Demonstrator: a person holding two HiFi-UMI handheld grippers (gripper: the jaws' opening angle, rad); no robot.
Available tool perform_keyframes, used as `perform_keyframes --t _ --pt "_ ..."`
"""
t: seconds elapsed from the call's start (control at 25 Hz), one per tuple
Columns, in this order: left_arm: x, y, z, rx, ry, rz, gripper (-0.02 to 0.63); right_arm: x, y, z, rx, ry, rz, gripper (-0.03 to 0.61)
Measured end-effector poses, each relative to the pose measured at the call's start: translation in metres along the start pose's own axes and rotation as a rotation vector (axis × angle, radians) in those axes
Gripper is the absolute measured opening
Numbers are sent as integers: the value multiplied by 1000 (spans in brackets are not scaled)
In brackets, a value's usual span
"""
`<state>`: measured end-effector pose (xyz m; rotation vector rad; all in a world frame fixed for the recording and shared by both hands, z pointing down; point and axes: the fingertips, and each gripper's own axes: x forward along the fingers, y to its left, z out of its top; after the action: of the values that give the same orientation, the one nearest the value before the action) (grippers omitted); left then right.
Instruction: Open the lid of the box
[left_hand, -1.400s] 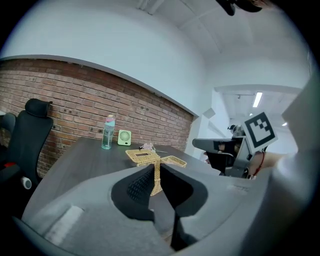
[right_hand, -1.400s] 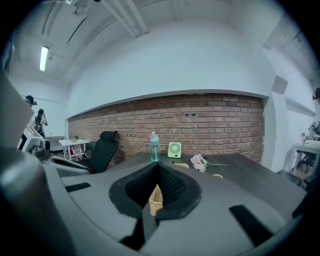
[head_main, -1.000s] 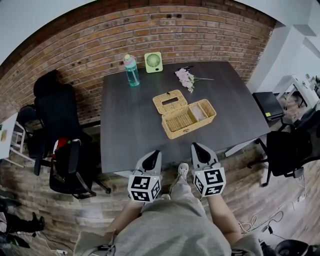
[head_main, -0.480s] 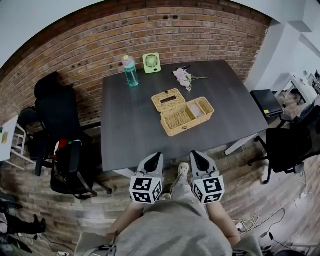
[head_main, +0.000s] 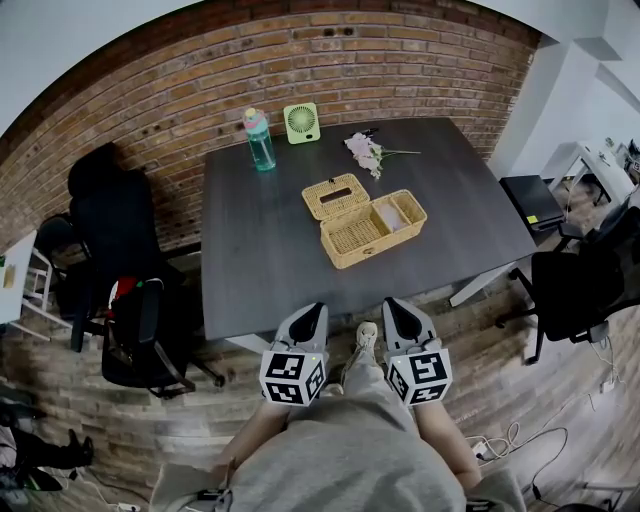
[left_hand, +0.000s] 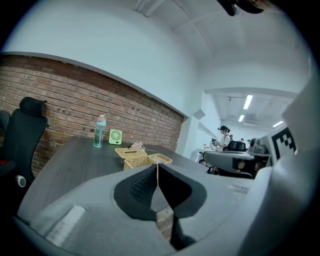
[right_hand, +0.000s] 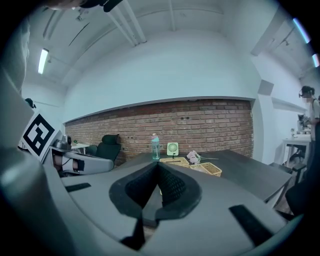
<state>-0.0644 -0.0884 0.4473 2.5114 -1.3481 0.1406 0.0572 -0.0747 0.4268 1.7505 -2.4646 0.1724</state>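
You hold both grippers low, just short of the near edge of the dark grey bench (head_main: 250, 260). Your left gripper (head_main: 311, 316) has its jaws clenched together on nothing. Your right gripper (head_main: 394, 308) is likewise clenched and empty, and the two sit side by side with a gap between them.

The rectangular woven wicker box (head_main: 380, 232) sits near the middle of the bench, well apart from both grippers, with its inside open to view. Its slotted wicker lid (head_main: 334, 196) lies swung back flat on the bench, against the box's far-left side.

Near the far edge stand a teal plastic bottle with a pink cap (head_main: 259, 141) and a small pale-green desk fan (head_main: 302, 122). A sprig of pink flowers (head_main: 364, 153) lies to their right. A red brick wall (head_main: 400, 60) runs behind the bench, and a black office chair (head_main: 110, 215) stands at its left.
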Motion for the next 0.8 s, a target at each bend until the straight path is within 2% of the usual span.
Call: perform_keyframes --t 0.8 --pt "1 0 -1 -4 6 -3 21 2 -2 0 29 1 3 0"
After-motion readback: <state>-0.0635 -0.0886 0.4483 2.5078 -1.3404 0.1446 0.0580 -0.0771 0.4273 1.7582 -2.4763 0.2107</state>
